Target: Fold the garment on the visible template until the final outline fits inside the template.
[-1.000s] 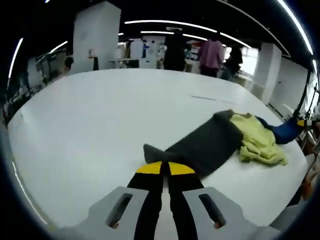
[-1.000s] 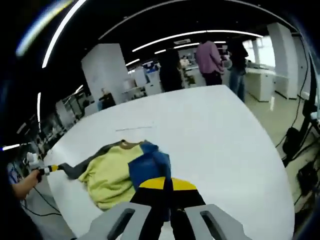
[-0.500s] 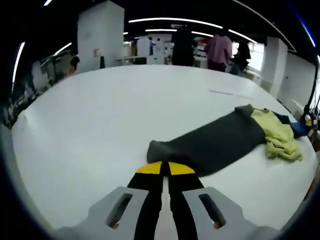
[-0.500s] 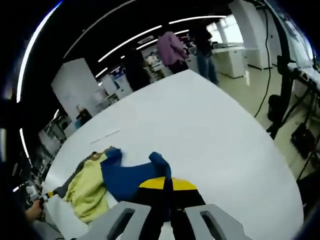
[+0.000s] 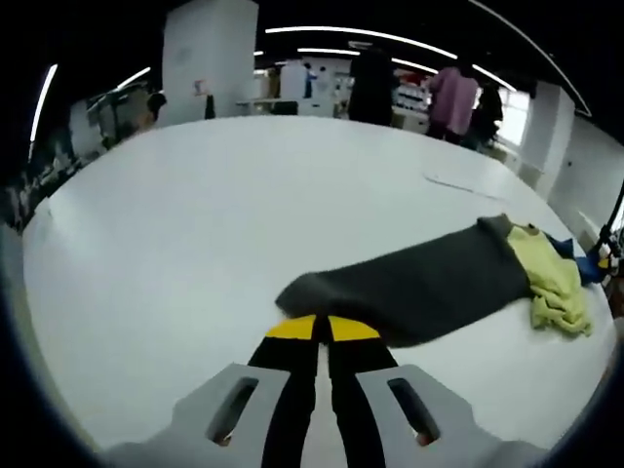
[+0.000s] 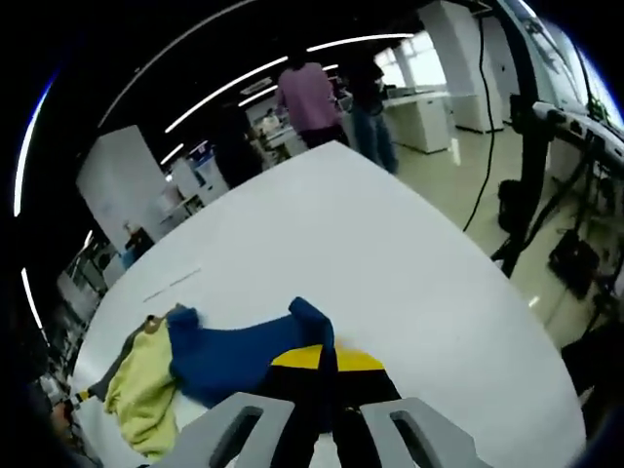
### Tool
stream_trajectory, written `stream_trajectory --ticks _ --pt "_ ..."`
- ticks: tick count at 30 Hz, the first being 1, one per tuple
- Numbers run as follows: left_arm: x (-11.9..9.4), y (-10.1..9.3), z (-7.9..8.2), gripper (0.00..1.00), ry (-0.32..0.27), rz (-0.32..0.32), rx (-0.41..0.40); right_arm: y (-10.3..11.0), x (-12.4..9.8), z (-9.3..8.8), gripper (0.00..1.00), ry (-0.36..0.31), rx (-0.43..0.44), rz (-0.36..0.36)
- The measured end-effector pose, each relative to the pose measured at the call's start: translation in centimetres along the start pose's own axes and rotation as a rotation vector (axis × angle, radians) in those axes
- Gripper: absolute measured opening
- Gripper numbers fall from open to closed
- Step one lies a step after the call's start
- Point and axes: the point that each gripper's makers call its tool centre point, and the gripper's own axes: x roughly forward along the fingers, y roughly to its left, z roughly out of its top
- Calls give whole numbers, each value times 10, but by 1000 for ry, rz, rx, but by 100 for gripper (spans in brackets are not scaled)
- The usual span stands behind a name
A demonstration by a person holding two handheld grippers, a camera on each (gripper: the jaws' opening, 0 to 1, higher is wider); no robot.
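Left gripper view: the left gripper, jaws pressed together, pinches the end of the grey sleeve, which lies stretched flat across the white tabletop toward the far right. There it joins the bunched yellow body of the garment. Right gripper view: the right gripper, jaws likewise pressed together, pinches the end of the blue sleeve; the yellow body lies crumpled at the near left, with the grey sleeve trailing off beyond it. A thin line on the tabletop farther off may be a template edge; this cannot be told. To do this step well, draw both sleeves apart evenly and low, so the body flattens without sliding off the tabletop.
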Motion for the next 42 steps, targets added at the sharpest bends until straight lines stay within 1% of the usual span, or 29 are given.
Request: stream_trajectory --ticks 2,4,5,7,11,15,18,21,25,28,30,31,32,33,34,35,38,40,42 --pt "0 2 0 0 3 5 7 -6 0 2 0 -11 8 -11" --pt "0 5 0 0 13 15 29 -3 -6 -1 0 -25 13 -18" --pt "0 7 -1 0 17 21 37 -5 -7 0 0 -29 20 -23" --pt "0 11 -2 0 26 39 42 -11 -8 0 0 -34 33 -38" --pt "-1 18 -5 0 37 56 42 -32 -11 3 0 -37 67 -62" --pt "1 22 -7 0 52 59 67 -39 -11 2 0 -42 95 -70" --pt "2 25 -6 0 53 67 69 -43 -9 -1 0 -40 123 -73" --pt "4 27 -7 0 61 69 82 -42 -7 -3 0 -33 117 -68" --pt "3 26 -7 0 64 69 97 -42 -6 -3 0 -32 83 -64" --pt "0 19 -2 2 37 45 87 -39 -7 -6 0 -22 60 -62" --pt "-3 14 2 3 19 24 83 -37 -9 -7 8 -14 47 -62" --pt "-4 10 3 5 13 11 77 -35 -10 -7 12 -15 41 -58" --pt "-7 -1 7 15 -2 -30 89 -16 -15 -8 23 -7 -11 -10" --pt "-11 -13 11 18 -17 -71 101 -13 -16 -9 28 -6 -35 -8" --pt "-13 -21 14 21 -34 -98 117 -7 -18 -10 35 0 -72 4" --pt "-15 -26 14 24 -37 -115 131 6 -24 -15 40 2 -86 16" --pt "-21 -45 16 29 -46 -177 116 36 -34 -26 49 21 -131 68" --pt "-25 -56 17 34 -55 -207 127 56 -41 -34 53 32 -166 102" --pt "-29 -70 17 37 -66 -248 140 70 -46 -41 57 46 -196 130"
